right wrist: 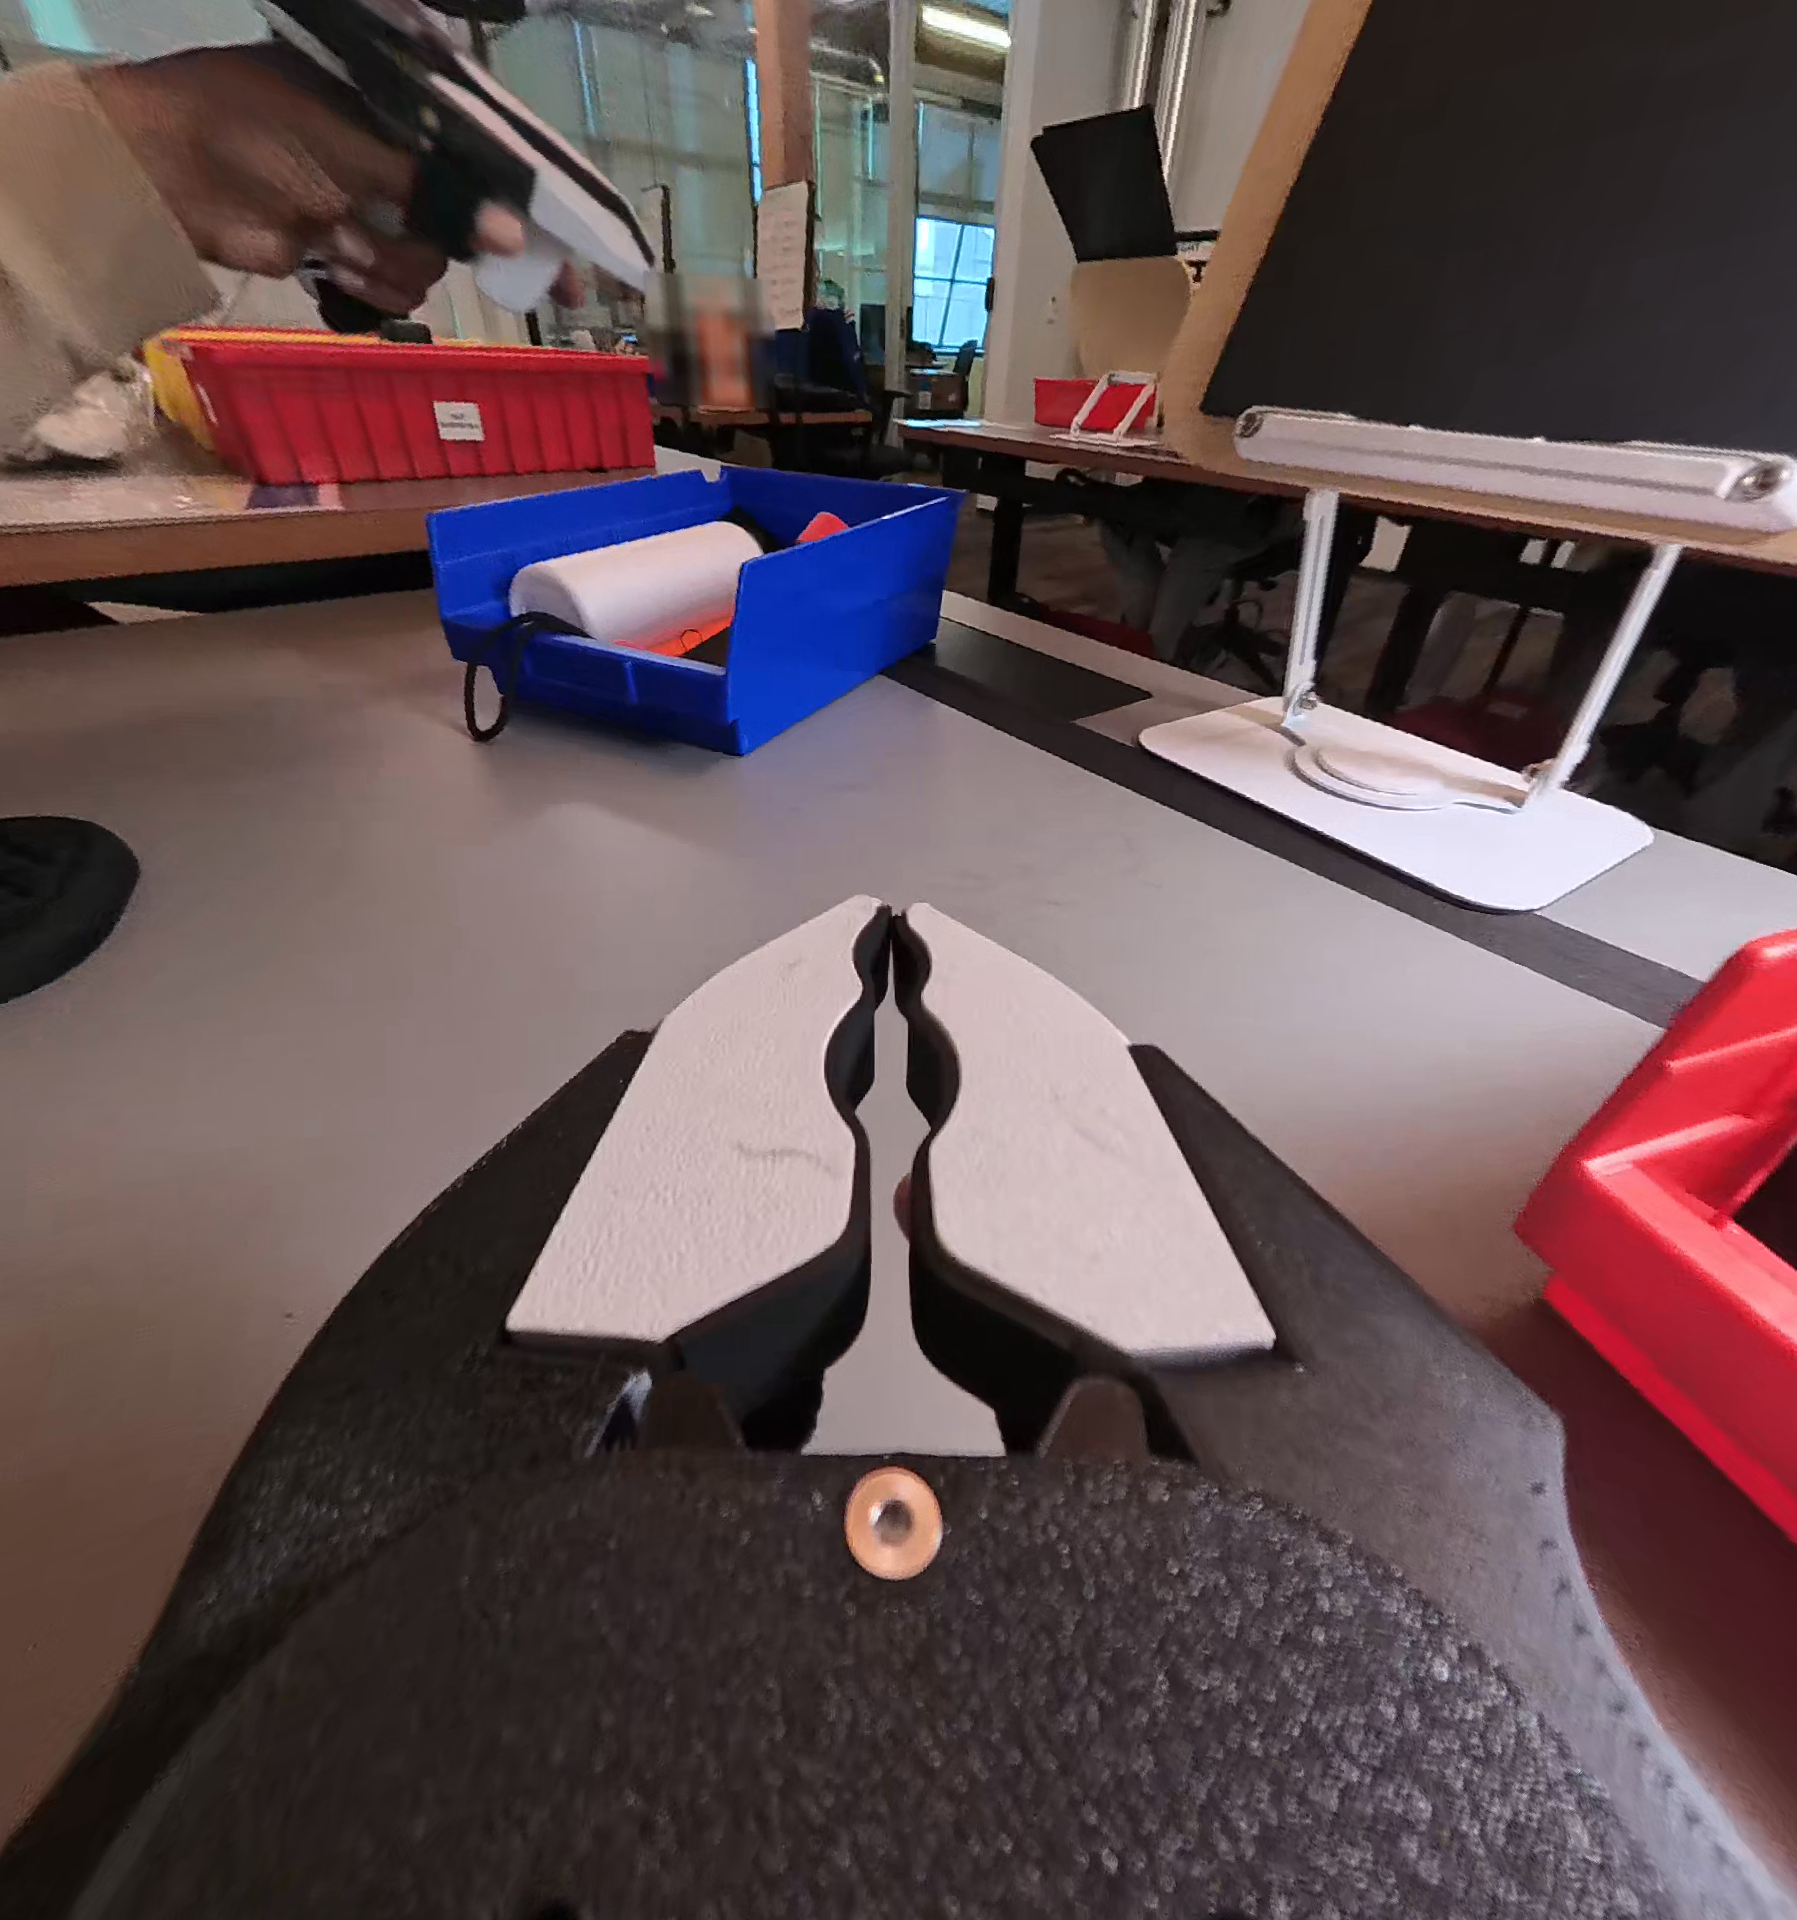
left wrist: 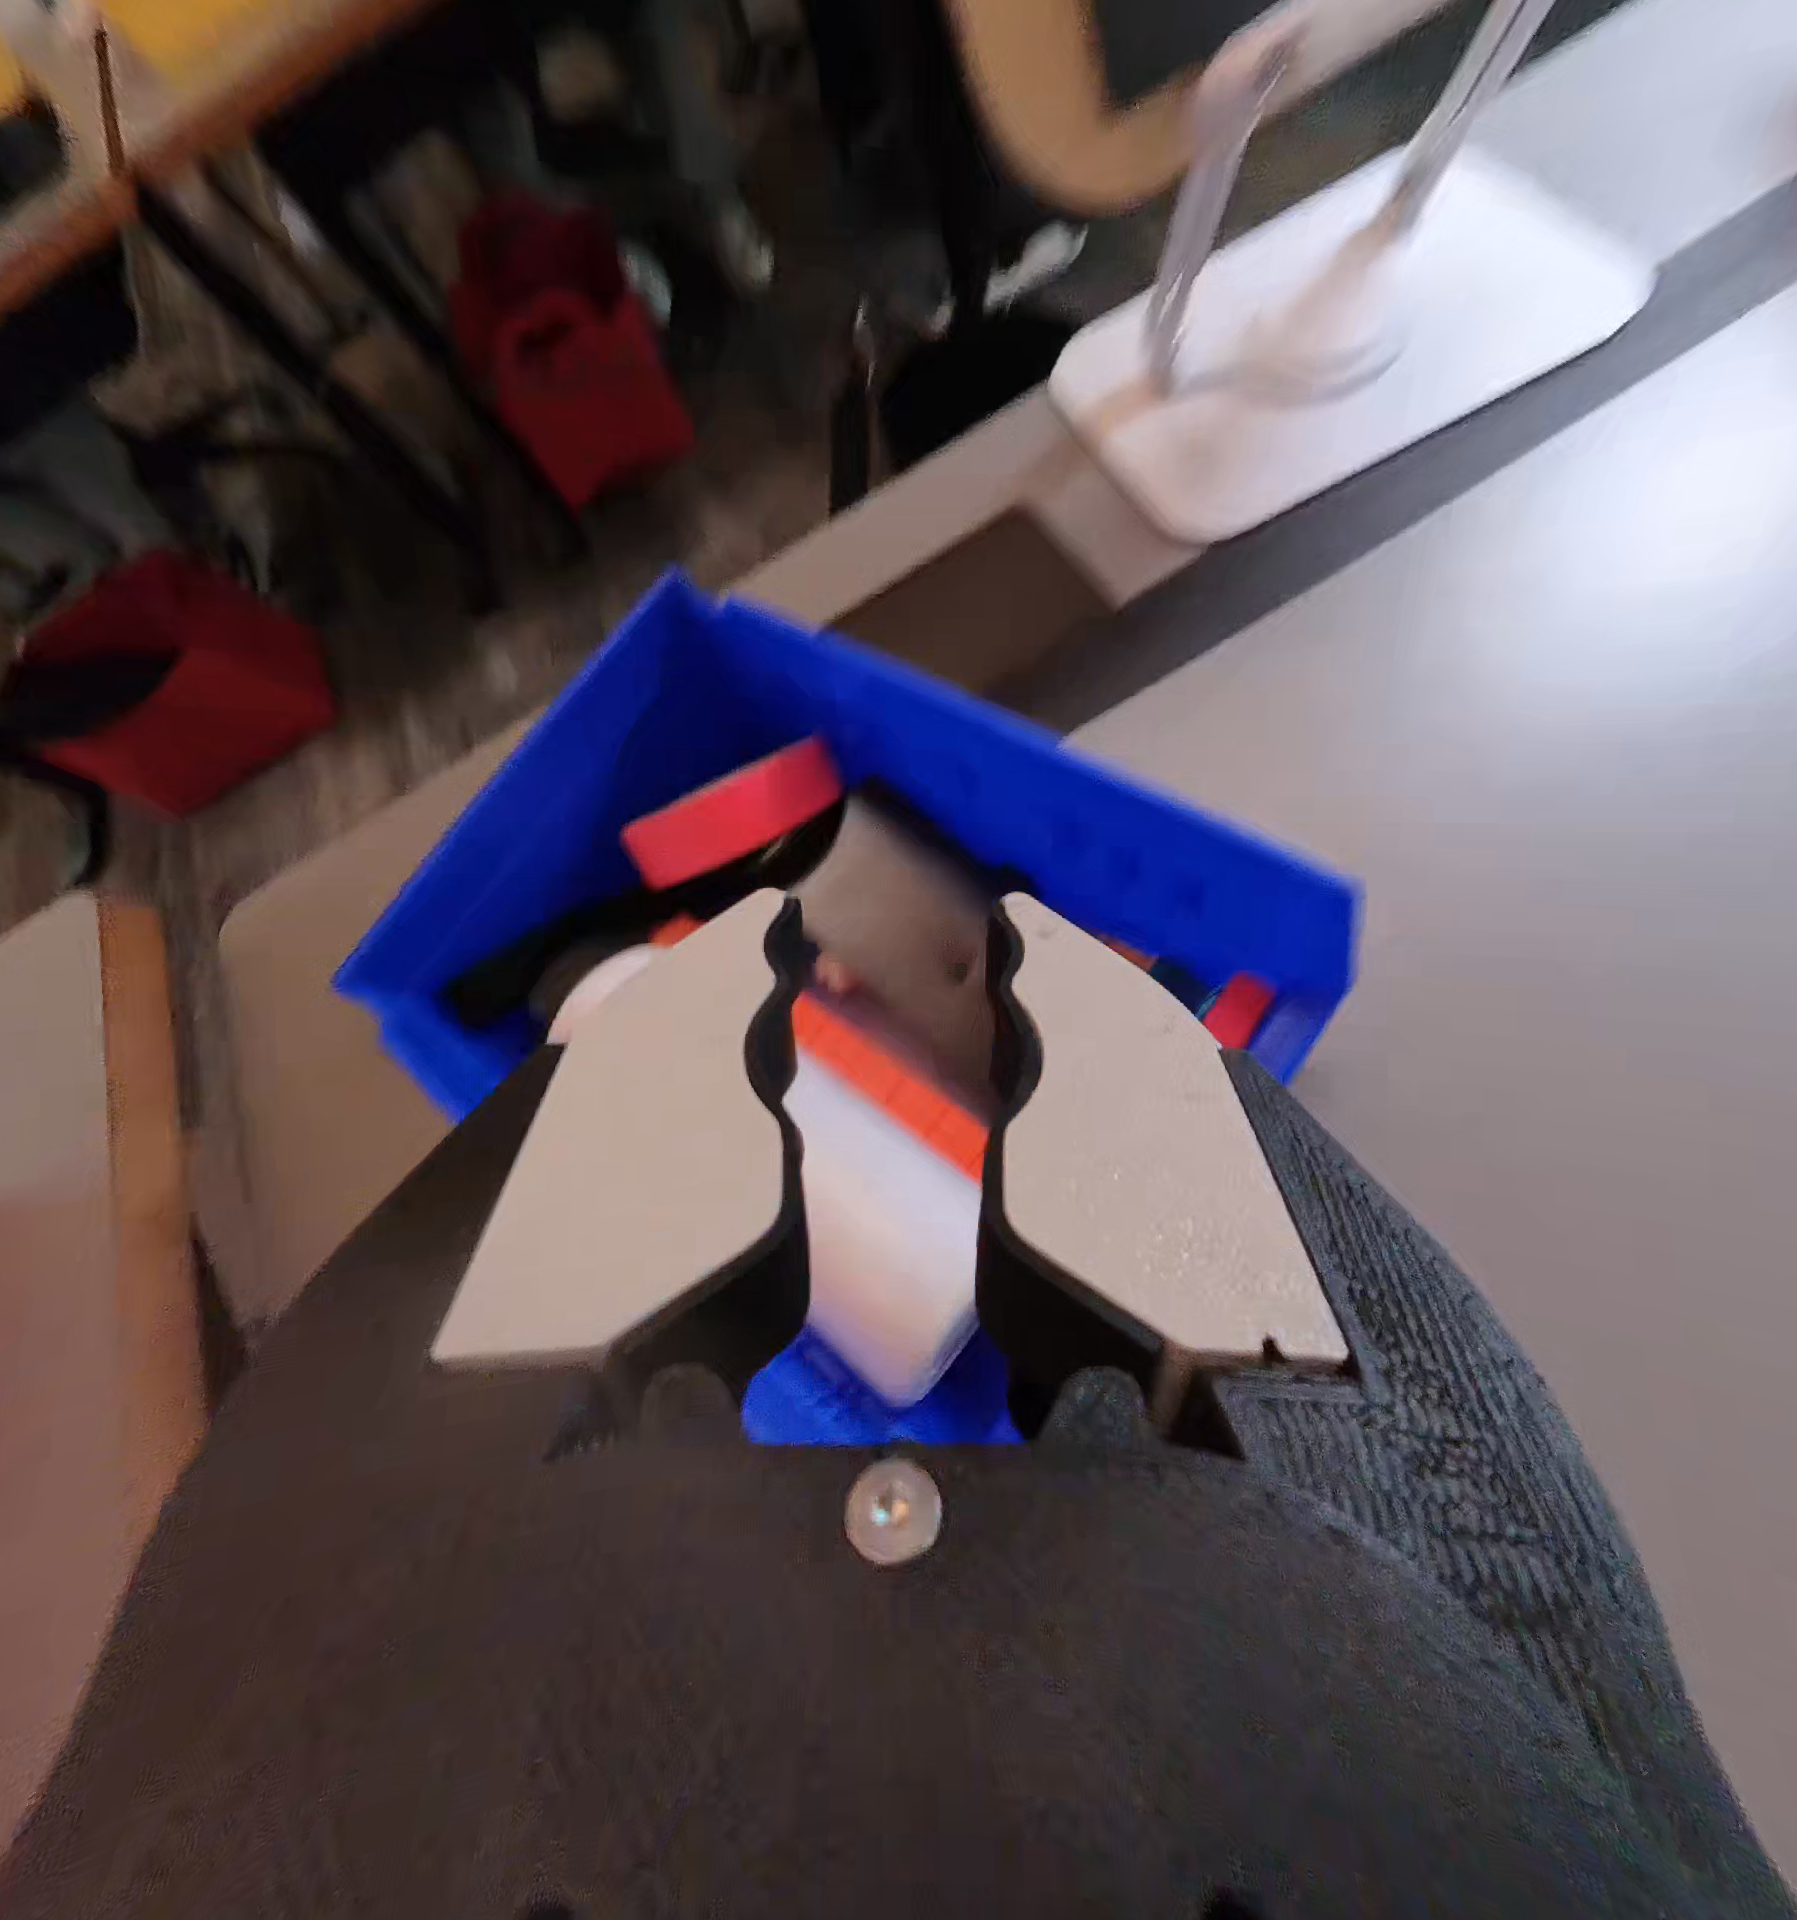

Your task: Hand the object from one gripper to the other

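My left gripper (left wrist: 894,904) hangs over a blue bin (left wrist: 1081,800) with its jaws apart. Through the gap I see a white roll (left wrist: 883,1247) with an orange strip beside it, lying in the bin below. A red disc (left wrist: 728,816) lies at the bin's far side. The view is blurred by motion. In the right wrist view the left gripper (right wrist: 561,208) is held high above the blue bin (right wrist: 832,623), and the white roll (right wrist: 634,582) lies inside the bin. My right gripper (right wrist: 892,914) is shut with nothing between its pads, low over the grey table.
A red bin (right wrist: 1704,1195) stands close on the right. A white stand (right wrist: 1393,810) holding a dark panel is at the far right. A black pad (right wrist: 21,904) lies at the left edge. A red tote (right wrist: 416,416) sits on the table behind. Tip to tip, the grippers are about 40 centimetres apart. From the left gripper's tips to the red disc (left wrist: 728,816) is close to 15 centimetres.
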A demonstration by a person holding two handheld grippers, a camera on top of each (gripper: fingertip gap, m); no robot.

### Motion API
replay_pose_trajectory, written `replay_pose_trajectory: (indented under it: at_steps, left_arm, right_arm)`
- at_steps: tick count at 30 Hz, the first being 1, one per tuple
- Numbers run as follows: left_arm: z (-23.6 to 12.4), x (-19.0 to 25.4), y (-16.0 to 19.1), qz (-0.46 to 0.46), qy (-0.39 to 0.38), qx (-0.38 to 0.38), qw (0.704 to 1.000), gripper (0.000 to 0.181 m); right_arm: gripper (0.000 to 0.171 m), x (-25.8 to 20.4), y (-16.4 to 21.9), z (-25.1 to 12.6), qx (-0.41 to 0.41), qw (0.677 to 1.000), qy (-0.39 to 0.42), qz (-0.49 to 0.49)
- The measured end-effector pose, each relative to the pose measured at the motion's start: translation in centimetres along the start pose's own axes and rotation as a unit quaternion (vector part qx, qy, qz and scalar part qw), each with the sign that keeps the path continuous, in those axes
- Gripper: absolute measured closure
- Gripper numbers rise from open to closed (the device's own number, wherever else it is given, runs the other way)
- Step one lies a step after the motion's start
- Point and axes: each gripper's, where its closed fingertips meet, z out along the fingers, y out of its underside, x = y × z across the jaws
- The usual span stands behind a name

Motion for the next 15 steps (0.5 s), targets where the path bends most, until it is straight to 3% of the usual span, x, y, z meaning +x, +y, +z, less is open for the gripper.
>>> replay_pose_trajectory:
  at_steps: [6,9,11,15]
  left_arm:
    - [4.2,-4.7,6.8,0.027,-0.040,-0.163,0.985,0.144]
    - [6.7,-6.5,7.6,0.120,-0.082,-0.190,0.971,0.142]
    - [8.5,-8.1,7.5,0.230,-0.130,-0.208,0.942,0.137]
    - [12.6,-9.7,7.1,0.421,-0.188,-0.238,0.855,0.129]
  right_arm:
    - [0.171,-1.0,0.9,0.1,-0.009,1.000,-0.015,-0.009]
    - [0.171,-1.1,1.4,0.2,-0.018,1.000,-0.016,-0.010]
    - [0.171,-1.2,1.6,0.3,-0.021,1.000,-0.016,-0.014]
    - [0.171,-0.9,1.6,0.2,-0.024,0.999,-0.009,-0.031]
